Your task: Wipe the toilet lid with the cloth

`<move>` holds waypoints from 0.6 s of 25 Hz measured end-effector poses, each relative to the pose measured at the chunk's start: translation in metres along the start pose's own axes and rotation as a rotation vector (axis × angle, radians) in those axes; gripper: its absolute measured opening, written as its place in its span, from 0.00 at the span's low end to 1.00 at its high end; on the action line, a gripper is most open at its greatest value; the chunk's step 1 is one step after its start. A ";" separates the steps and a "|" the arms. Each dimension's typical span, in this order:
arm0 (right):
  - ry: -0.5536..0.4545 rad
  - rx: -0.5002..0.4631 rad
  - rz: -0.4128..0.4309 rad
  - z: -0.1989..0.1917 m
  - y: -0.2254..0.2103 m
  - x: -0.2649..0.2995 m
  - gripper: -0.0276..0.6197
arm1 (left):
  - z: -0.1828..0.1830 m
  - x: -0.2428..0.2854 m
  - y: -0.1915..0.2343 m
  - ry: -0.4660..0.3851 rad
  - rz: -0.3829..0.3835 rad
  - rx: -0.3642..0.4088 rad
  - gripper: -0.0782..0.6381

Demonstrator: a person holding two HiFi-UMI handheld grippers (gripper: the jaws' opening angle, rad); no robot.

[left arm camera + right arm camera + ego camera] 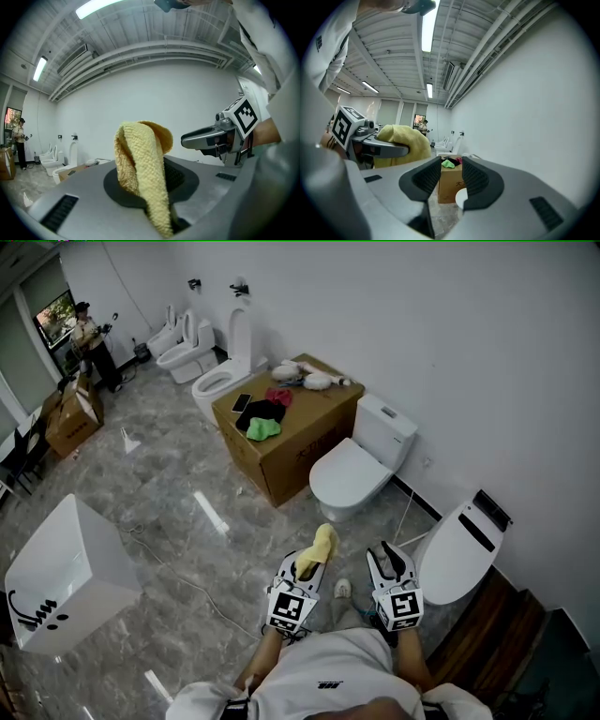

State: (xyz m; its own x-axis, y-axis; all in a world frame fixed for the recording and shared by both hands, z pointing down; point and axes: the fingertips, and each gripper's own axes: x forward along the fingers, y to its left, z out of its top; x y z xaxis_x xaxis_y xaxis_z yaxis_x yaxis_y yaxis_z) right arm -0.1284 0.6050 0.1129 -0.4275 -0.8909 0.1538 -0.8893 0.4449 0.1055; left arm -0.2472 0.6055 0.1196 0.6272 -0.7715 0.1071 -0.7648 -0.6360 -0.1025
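Note:
A yellow cloth [319,547] sticks up from my left gripper [306,570], which is shut on it low in the head view. In the left gripper view the cloth [140,159] fills the gap of the left gripper [146,183]. Beside it, my right gripper [391,564] is open and holds nothing; its jaws [451,176] stand a little apart. Ahead of both is a white toilet with its lid [349,474] down and its tank [384,428] against the wall. Both grippers hang well short of the lid, touching nothing.
A cardboard box [298,435] left of the toilet carries green, black and red cloths, a phone and white items. A second white toilet [457,554] stands at the right, a white basin [66,573] at the left. More toilets and a person [94,348] are far back.

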 end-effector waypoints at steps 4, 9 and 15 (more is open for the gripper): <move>0.003 0.002 0.022 -0.001 -0.020 0.036 0.28 | -0.003 0.032 0.021 0.006 0.019 -0.007 0.22; -0.005 0.001 0.052 0.010 -0.055 0.085 0.28 | 0.002 0.081 0.048 0.022 0.045 -0.010 0.22; 0.006 0.002 0.091 0.011 -0.102 0.136 0.28 | 0.008 0.143 0.074 0.040 0.074 -0.021 0.22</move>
State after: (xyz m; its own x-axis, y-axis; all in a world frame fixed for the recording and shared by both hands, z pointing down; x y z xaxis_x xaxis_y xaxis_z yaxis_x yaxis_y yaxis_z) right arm -0.0979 0.4373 0.1125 -0.5055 -0.8462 0.1688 -0.8472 0.5238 0.0887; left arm -0.2130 0.4477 0.1197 0.5630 -0.8146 0.1395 -0.8118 -0.5767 -0.0913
